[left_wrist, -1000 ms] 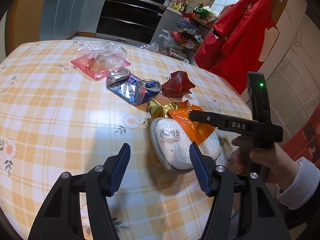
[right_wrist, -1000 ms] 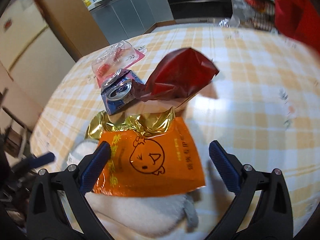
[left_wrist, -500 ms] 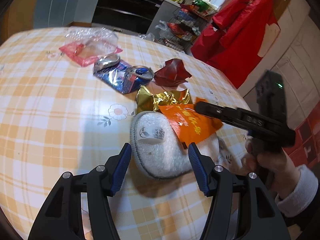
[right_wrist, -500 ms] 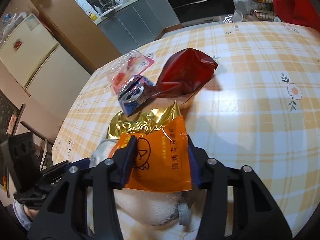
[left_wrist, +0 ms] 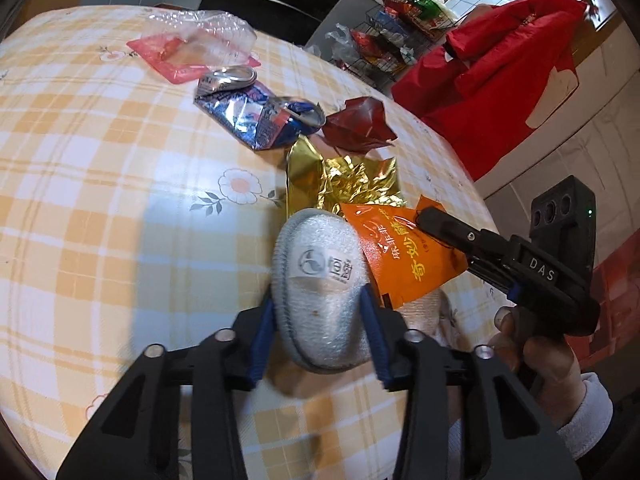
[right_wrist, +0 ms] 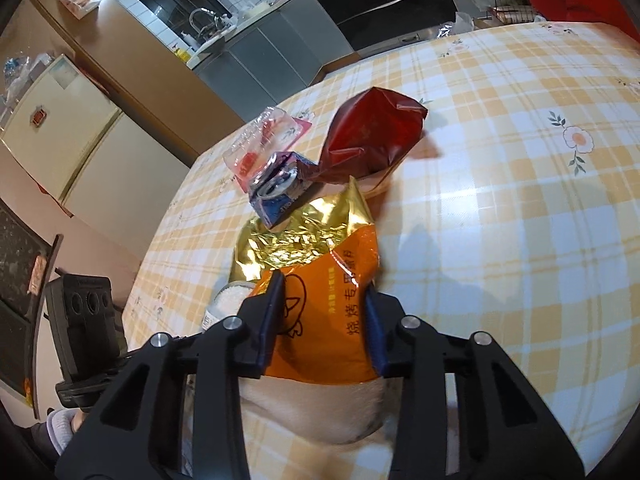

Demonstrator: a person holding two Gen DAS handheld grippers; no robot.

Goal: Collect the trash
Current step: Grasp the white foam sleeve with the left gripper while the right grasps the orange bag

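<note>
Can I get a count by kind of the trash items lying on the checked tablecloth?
Foil or plastic snack wrappers: 3 (orange packet, crumpled gold foil, dark red pouch)
Crushed blue drink cans: 1
Clear plastic blister packs on pink card: 1
White foam sponge pads: 1
Total: 6

A home kitchen: sink and tiled wall, dark oven, fridge, a wire rack of groceries, and a plaid-clothed tabletop.
</note>
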